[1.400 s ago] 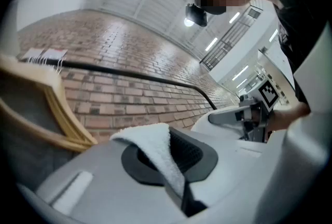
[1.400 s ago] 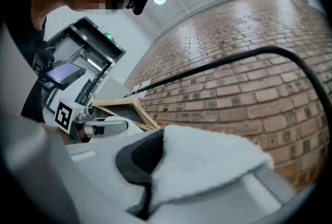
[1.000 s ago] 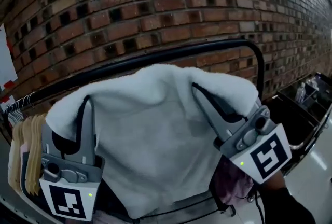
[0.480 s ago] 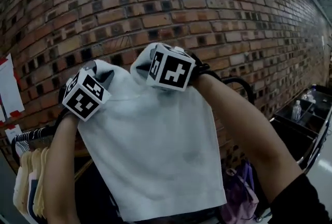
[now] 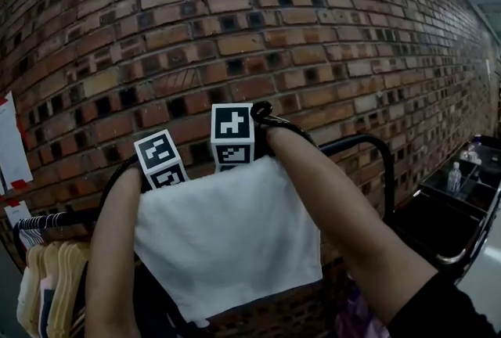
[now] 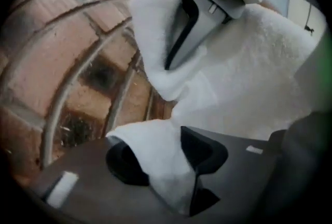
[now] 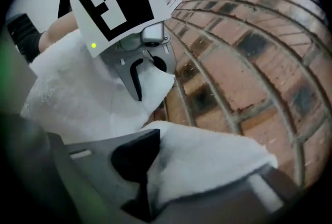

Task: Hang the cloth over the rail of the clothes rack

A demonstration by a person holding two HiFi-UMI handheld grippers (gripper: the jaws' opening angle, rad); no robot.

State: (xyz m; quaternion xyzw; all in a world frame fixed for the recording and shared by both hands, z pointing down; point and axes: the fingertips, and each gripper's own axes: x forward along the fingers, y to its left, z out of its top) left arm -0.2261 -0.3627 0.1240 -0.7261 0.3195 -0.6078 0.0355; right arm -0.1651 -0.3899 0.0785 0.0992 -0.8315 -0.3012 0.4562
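A white terry cloth (image 5: 227, 235) hangs down the front of the black rail (image 5: 360, 142) of the clothes rack. Both grippers are up at the rail behind the cloth's top edge, fingers hidden in the head view. The left gripper (image 5: 164, 168) shows its marker cube, and so does the right gripper (image 5: 232, 142). In the left gripper view a cloth corner (image 6: 155, 150) lies between the jaws of the left gripper (image 6: 163, 166), which are opening. In the right gripper view the other corner (image 7: 207, 155) fills the opening jaws of the right gripper (image 7: 202, 166). Each corner still touches both pads.
A brick wall (image 5: 235, 16) stands close behind the rack. Wooden hangers with clothes (image 5: 47, 289) hang at the rail's left end. A dark shelf cart (image 5: 462, 203) with a bottle (image 5: 455, 176) stands at the right. A paper sheet (image 5: 12, 149) is on the wall at left.
The cloth was held spread low before the rail, then lifted high and carried over it. It now drapes down the front, with both grippers lowered to the rail's far side.
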